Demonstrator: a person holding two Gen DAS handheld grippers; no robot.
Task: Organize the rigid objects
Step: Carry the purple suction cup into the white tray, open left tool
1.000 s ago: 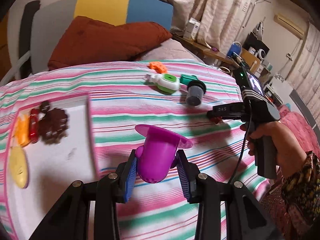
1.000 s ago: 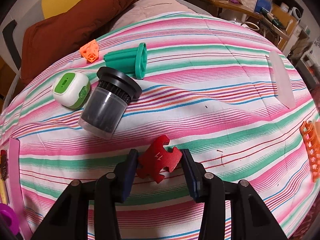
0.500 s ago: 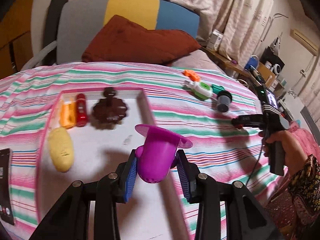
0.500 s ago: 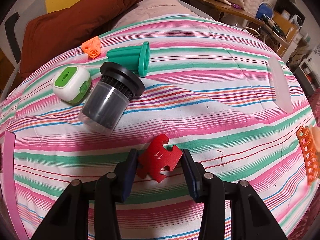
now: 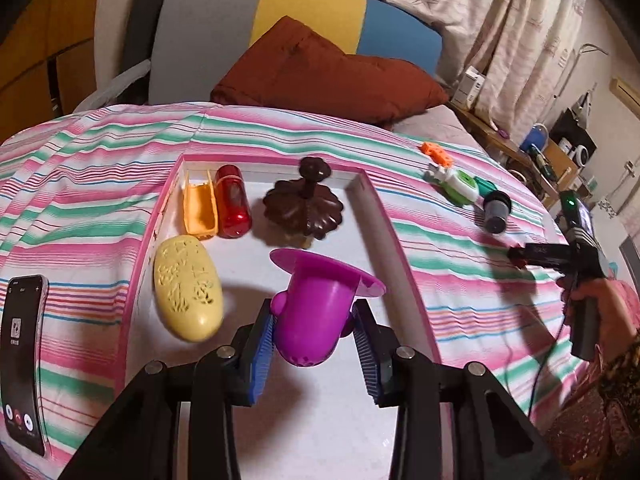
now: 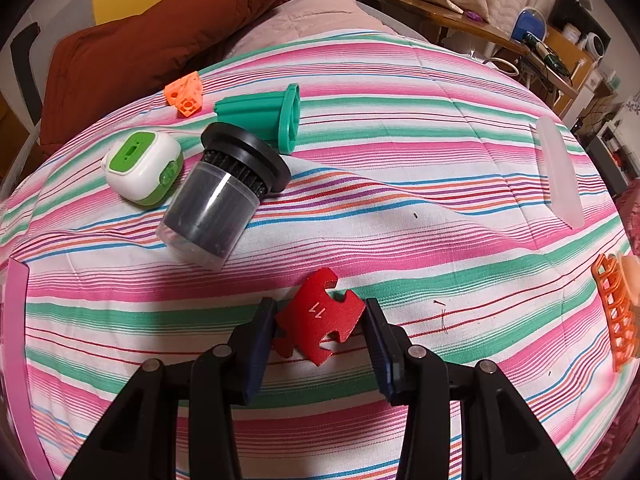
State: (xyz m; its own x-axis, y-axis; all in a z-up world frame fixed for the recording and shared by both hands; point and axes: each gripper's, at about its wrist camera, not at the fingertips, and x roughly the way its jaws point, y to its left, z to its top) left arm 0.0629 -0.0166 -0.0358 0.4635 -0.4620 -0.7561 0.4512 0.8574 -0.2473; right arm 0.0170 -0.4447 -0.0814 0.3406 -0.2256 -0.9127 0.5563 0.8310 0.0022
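Clamping a purple flanged plastic cup (image 5: 316, 312) between its 2 fingers, the left gripper (image 5: 314, 334) hangs over the pink-rimmed white tray (image 5: 384, 216); the right gripper (image 6: 320, 330) pinches a flat red jigsaw-shaped piece (image 6: 318, 316) above the striped bedcover (image 6: 400, 184).

glossy plastic purple funnel (image 5: 316, 312), woven striped cloth (image 6: 400, 184)

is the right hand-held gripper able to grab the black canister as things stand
Probably not yet: the right hand-held gripper is shut on the red puzzle piece. The path to the black canister looks free, just ahead and left on the striped cloth.
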